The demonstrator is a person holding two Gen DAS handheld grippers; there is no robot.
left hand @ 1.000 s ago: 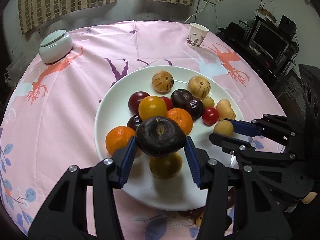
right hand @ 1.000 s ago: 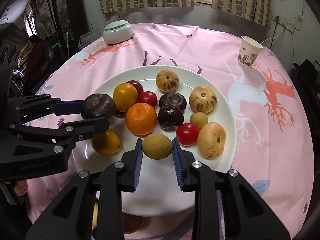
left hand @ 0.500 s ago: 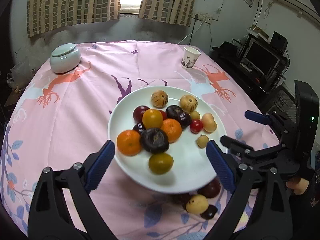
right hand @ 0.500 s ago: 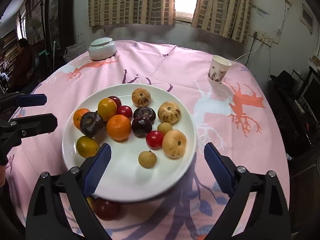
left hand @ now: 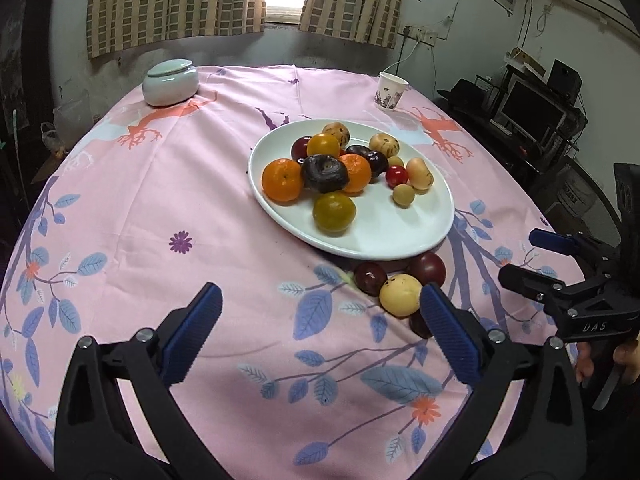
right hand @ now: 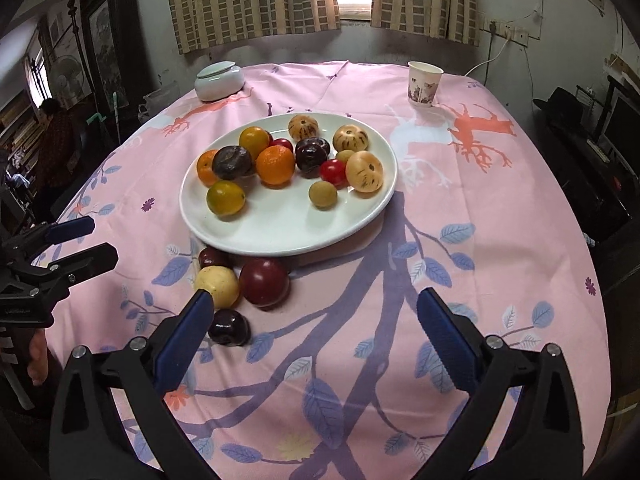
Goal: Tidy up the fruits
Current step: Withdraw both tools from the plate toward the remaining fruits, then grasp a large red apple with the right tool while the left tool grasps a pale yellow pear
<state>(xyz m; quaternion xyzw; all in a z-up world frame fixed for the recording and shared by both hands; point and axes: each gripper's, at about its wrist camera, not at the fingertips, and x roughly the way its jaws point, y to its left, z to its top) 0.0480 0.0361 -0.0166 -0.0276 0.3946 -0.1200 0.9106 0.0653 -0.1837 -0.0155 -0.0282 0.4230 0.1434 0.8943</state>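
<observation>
A white plate [left hand: 360,252] [right hand: 280,249] holds several fruits, among them a dark purple fruit [left hand: 324,172] [right hand: 231,162] on top of the oranges and a small tan fruit [left hand: 403,195] [right hand: 323,195]. In front of the plate, a pale yellow fruit [left hand: 400,294] [right hand: 217,285], a red plum [left hand: 430,267] [right hand: 264,281] and a small dark fruit [right hand: 229,327] lie loose on the cloth. My left gripper [left hand: 320,300] [right hand: 98,240] hangs over the cloth short of the plate, jaws opening wide, nothing between them. My right gripper [right hand: 316,300] [left hand: 520,256] does likewise, its left finger next to the yellow fruit.
A lidded pale green jar [left hand: 171,82] [right hand: 219,80] stands at the table's far left and a paper cup [left hand: 391,91] [right hand: 425,84] at the far right. Shelves with a monitor [left hand: 532,112] stand beyond the right edge. A person [right hand: 56,132] sits in the left background.
Both grippers let go of their fruits, the dark purple one and the small tan one, which now rest on the plate. Both opened wide and drew back toward the table's near edge.
</observation>
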